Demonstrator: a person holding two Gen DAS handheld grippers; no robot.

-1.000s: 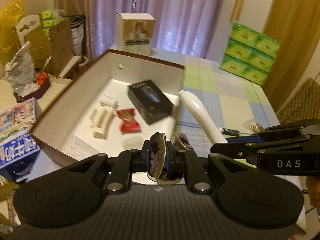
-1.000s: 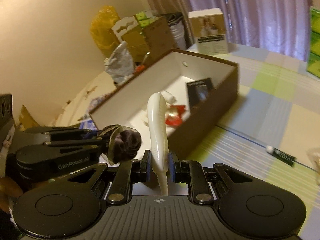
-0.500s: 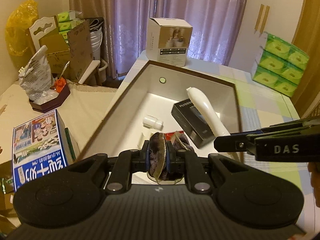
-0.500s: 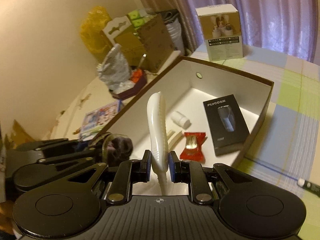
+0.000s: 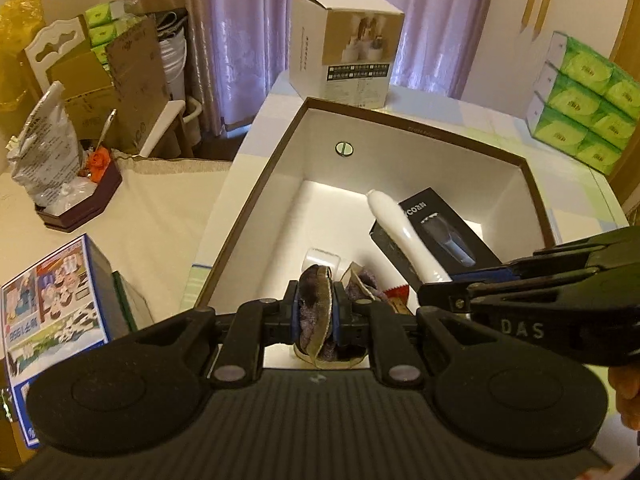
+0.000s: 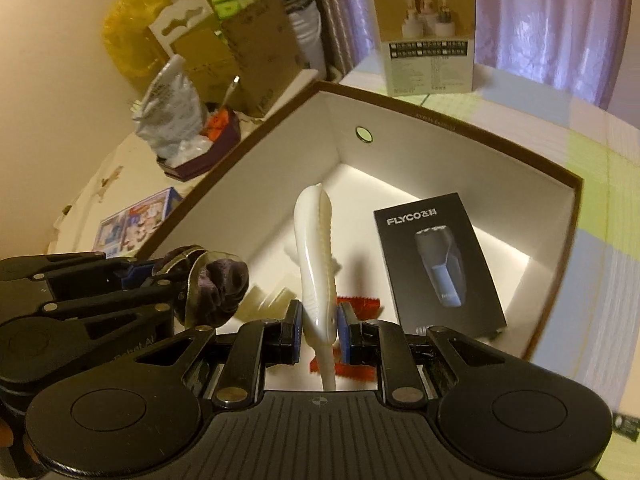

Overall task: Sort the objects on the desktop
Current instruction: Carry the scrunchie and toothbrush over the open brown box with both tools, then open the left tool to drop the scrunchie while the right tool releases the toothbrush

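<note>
— Purple curtains back a table [image 5: 500,120] carrying an open box [image 5: 532,184]; where are the things?

— Both hang above the box. Left hand-held gripper [image 5: 316,312] pinches a soft, light scrunchie [image 5: 316,300]; right hand-held gripper [image 6: 319,330] clamps a stiff, glossy white handle [image 6: 316,248] near its narrow end, likely slippery.

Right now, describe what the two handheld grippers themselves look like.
Both are matte black plastic. The left gripper has a ribbed body, two round discs at its sides, silver pivot pins and blue pads inside its fingers. The right gripper matches it, and its side reads "DAS" in the left wrist view. The left's side carries partly hidden white lettering.
</note>
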